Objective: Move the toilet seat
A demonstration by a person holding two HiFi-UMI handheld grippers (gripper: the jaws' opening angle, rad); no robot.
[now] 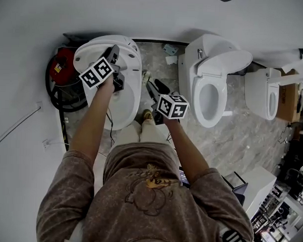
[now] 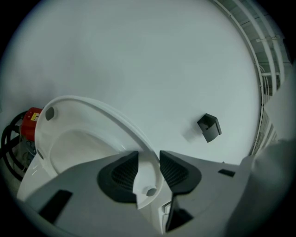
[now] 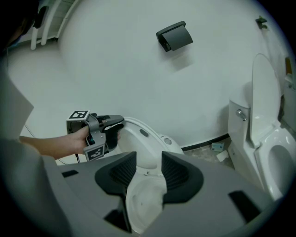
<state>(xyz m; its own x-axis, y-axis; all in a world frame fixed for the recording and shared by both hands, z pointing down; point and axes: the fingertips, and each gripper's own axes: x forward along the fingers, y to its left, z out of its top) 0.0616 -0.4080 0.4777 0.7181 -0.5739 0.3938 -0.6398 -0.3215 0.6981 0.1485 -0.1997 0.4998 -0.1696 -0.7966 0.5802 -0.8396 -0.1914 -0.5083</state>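
Observation:
I hold a white oval toilet seat (image 1: pixel 123 99) off the floor between both grippers, in front of a white wall. My left gripper (image 1: pixel 116 49) is shut on its far upper rim; in the left gripper view the curved rim (image 2: pixel 92 109) runs between the pads of that gripper (image 2: pixel 149 164). My right gripper (image 1: pixel 148 86) is shut on the seat's right edge, and its own view shows the white seat (image 3: pixel 145 143) clamped in that gripper (image 3: pixel 149 164). Across the seat, the left gripper (image 3: pixel 114 124) and the hand holding it are visible.
A white toilet (image 1: pixel 212 80) with its lid raised stands to the right, also seen as the toilet (image 3: pixel 273 152). A second toilet (image 1: pixel 264 92) and a cardboard box (image 1: pixel 290 98) are further right. A red machine with a black hose (image 1: pixel 61 72) sits left. A black box (image 3: pixel 175 36) hangs on the wall.

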